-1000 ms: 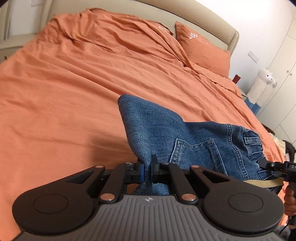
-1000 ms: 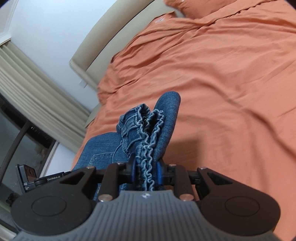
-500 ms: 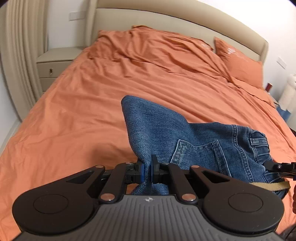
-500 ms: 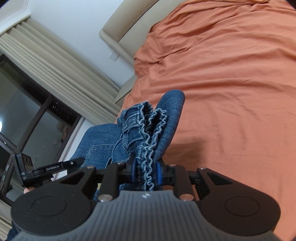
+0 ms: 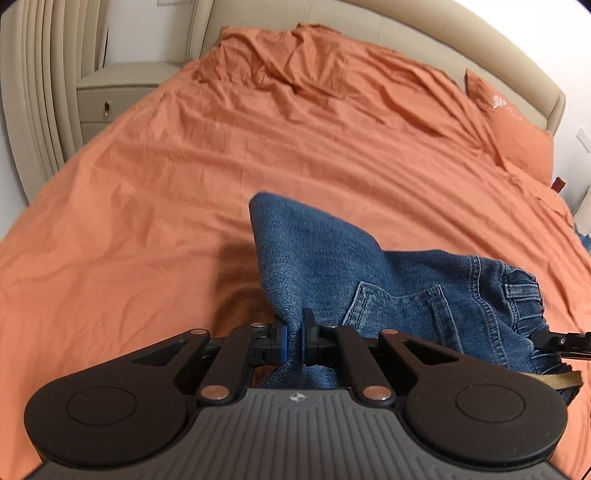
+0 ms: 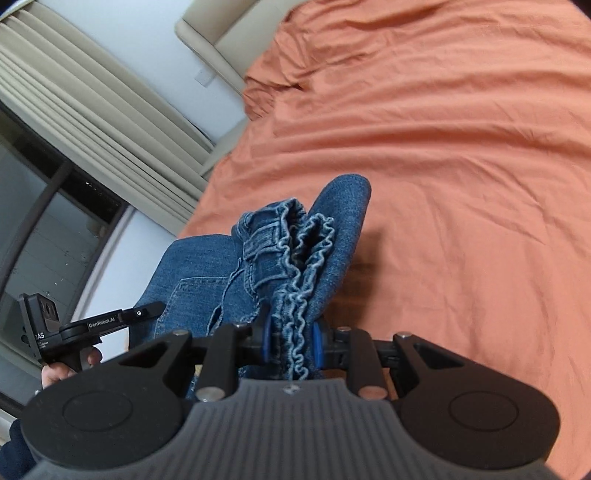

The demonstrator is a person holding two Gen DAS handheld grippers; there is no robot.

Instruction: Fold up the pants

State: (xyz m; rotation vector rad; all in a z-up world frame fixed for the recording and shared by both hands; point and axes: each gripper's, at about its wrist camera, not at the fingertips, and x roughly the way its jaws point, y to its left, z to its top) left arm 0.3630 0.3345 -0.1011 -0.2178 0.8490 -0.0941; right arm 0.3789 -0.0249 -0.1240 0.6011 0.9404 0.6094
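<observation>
Blue denim pants (image 5: 388, 284) hang between my two grippers above an orange bed (image 5: 184, 184). My left gripper (image 5: 294, 339) is shut on a fold of the denim near a back pocket. My right gripper (image 6: 290, 341) is shut on the gathered elastic waistband of the pants (image 6: 295, 258). The right gripper's tip shows at the right edge of the left wrist view (image 5: 565, 339); the left gripper's body shows at the left of the right wrist view (image 6: 74, 325). The rest of the pant legs is hidden below the grippers.
The bed has a beige headboard (image 5: 424, 33) and an orange pillow (image 5: 513, 125) at the far right. A beige nightstand (image 5: 110, 96) stands at the far left, next to curtains (image 6: 74, 92) and a dark window (image 6: 44, 229).
Both grippers have swung left with the pants still held; the nightstand, curtains and window have come further into view. The grips on the denim are unchanged.
</observation>
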